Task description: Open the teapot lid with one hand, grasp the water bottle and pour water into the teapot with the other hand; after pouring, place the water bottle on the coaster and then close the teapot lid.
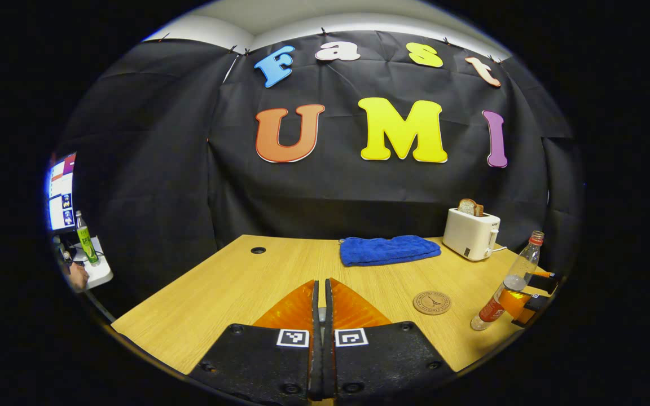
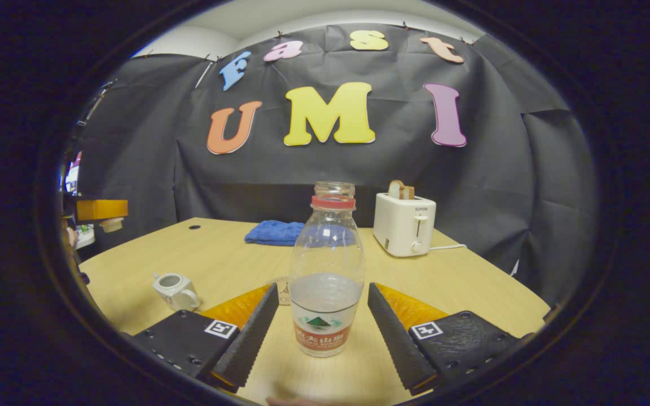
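A white toaster (image 2: 404,224) with a slice of bread (image 2: 400,189) in its slot stands at the far side of the wooden table (image 1: 229,282). A folded blue towel (image 1: 388,250) lies just beside it. Off the table's left, a monitor (image 1: 61,192) glows behind a green bottle (image 1: 86,238).

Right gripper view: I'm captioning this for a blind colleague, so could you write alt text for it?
A clear, uncapped water bottle, partly filled, stands on a wooden table between the open fingers of the right claw, which do not touch it. A small white teapot without its lid sits to the left; a blue towel and a white toaster holding bread sit behind.
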Tool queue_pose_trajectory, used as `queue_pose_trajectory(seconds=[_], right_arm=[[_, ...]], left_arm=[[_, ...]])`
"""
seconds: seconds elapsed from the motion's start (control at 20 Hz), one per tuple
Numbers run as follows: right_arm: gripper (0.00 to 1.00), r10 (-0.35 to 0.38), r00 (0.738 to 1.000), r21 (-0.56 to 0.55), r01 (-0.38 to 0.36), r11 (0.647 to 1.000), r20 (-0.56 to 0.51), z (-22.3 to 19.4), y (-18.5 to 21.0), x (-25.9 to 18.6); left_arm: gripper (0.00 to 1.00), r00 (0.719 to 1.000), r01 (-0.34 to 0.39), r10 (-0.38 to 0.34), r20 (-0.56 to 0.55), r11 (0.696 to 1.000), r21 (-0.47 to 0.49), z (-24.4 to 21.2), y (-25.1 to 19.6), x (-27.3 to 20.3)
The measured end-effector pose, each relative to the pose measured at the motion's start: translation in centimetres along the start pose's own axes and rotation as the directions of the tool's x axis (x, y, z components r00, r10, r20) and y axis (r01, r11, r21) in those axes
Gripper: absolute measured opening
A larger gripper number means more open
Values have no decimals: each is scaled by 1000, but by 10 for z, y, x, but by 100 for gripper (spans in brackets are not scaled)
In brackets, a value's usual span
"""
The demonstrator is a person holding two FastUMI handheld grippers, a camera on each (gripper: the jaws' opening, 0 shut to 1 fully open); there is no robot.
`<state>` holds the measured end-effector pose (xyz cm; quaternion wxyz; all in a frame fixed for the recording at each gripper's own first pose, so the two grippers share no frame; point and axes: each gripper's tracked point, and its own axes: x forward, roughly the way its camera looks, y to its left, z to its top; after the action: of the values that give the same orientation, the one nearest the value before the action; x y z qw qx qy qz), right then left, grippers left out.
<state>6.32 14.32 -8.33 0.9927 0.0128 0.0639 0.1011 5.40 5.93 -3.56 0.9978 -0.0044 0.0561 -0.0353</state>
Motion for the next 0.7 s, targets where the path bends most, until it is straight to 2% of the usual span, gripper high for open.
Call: queue_pose_trajectory(seconds=[0.05,0.1,0.15,0.2,0.25,0.35,0.55,0.7], right_arm=[[98,-2,1000,0,2,1000,7,2,2,2],[94,-9,1000,-6,9,1000,13,4,2,5],[94,-29,999,-14,29,999,16,4,0,7],[90,-46,999,-14,47,999,21,5,-3,6],[78,-46,999,-15,47,999,29,7,0,7],[77,-53,998,-47,55,997,30,8,5,4],[75,-116,992,-212,125,969,51,19,11,-6],[76,-143,987,-333,161,929,79,29,28,-13]], left_arm=[[2,1000,4,-4,-4,1000,9,0,-1,0],[3,1000,8,-8,-9,1000,19,0,0,-1],[3,1000,8,-8,-11,1000,28,0,2,-3],[3,1000,5,-5,-8,999,38,1,4,-4],[3,1000,1,-1,-2,999,48,5,6,-5],[3,1000,3,-3,8,998,61,8,8,-8],[3,1000,14,-15,3,1000,27,11,8,-12],[3,997,74,-75,22,996,53,16,1,-18]])
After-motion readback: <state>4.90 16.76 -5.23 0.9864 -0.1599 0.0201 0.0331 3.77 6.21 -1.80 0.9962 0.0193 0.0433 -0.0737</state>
